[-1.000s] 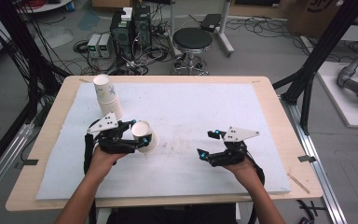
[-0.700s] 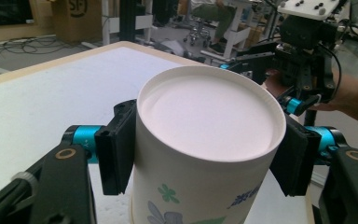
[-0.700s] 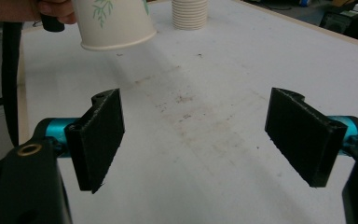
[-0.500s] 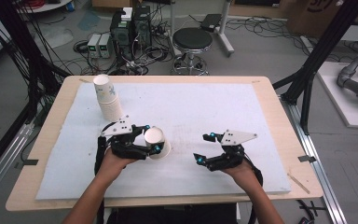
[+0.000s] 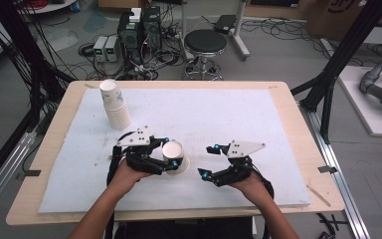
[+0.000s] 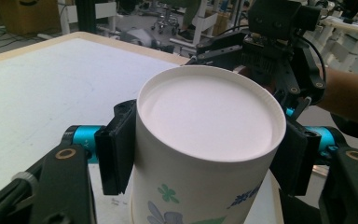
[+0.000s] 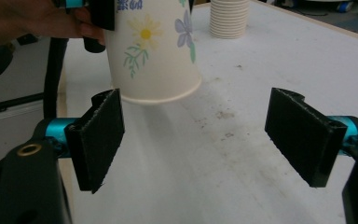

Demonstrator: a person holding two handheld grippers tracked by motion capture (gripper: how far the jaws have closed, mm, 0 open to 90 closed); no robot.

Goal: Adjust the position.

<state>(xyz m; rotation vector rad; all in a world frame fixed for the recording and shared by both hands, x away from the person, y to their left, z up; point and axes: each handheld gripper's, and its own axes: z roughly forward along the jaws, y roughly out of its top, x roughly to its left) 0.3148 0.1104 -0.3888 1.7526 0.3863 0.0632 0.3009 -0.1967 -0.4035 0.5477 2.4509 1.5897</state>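
High view: the left gripper, held in a person's hand near the front of the wooden table, was clamped on an upside-down white paper cup with a flower print, its flat base facing up. The cup stood over the white foam sheet that covered most of the tabletop. Across a short gap sat the right gripper, its jaws spread wide and holding nothing, pointed toward the cup. A tilted stack of white paper cups stood well apart near the sheet's far left corner. Beyond the table, a black round stool and cabled electronics rested on the grey floor.

Left gripper view: both black pads pressed against opposite sides of the paper cup just below its upturned base, with green and blue flowers visible lower on the wall. The other gripper faced it from just behind the cup.

Right gripper view: the two black pads stood far apart with bare sheet between them. Ahead and to the left, the flower-printed cup hung rim-down, slightly tilted, its rim lifted just clear of the stained sheet. The stack of cups rose farther back.
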